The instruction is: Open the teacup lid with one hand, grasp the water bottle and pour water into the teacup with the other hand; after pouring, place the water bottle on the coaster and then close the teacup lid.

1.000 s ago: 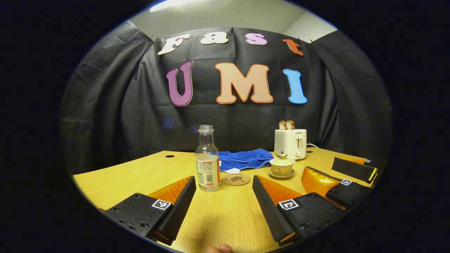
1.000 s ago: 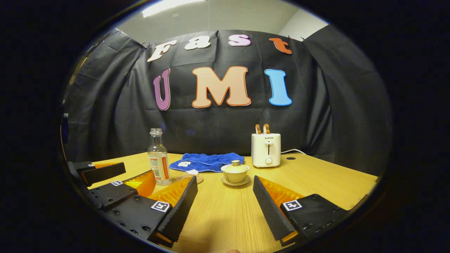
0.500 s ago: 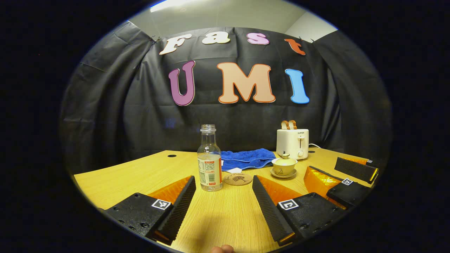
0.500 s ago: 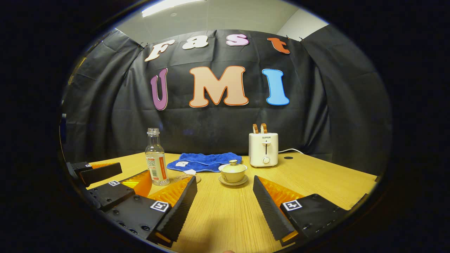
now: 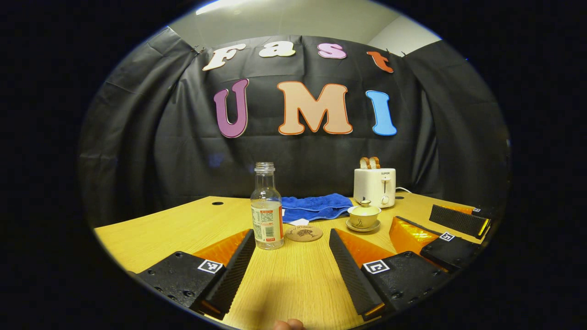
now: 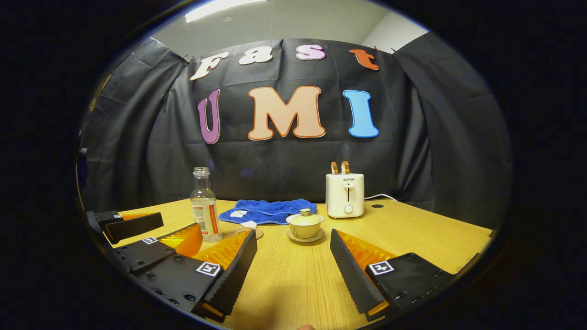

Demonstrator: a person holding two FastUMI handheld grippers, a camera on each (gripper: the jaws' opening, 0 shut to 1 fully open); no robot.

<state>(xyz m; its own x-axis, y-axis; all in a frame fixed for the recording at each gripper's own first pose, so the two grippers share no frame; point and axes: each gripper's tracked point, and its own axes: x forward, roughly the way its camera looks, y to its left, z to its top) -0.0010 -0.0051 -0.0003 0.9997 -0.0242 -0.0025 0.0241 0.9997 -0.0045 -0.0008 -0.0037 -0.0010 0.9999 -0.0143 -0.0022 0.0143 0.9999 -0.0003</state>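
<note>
A blue towel [image 5: 315, 207], a cream toaster [image 5: 374, 186], a yellowish teacup [image 6: 305, 224] and an orange-and-white bottle label [image 5: 267, 223] are observed.

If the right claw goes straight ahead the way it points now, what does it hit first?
Probably the lidded teacup on its saucer, which sits between the right claw fingers' lines; bare table lies before it. Depth is uncertain.

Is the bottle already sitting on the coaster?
No, in the left gripper view the bottle stands on the bare table, just left of the coaster.

Wood table [image 5: 160, 229], black cloth wall [image 5: 137, 137], ceiling light [image 6: 220, 7].
</note>
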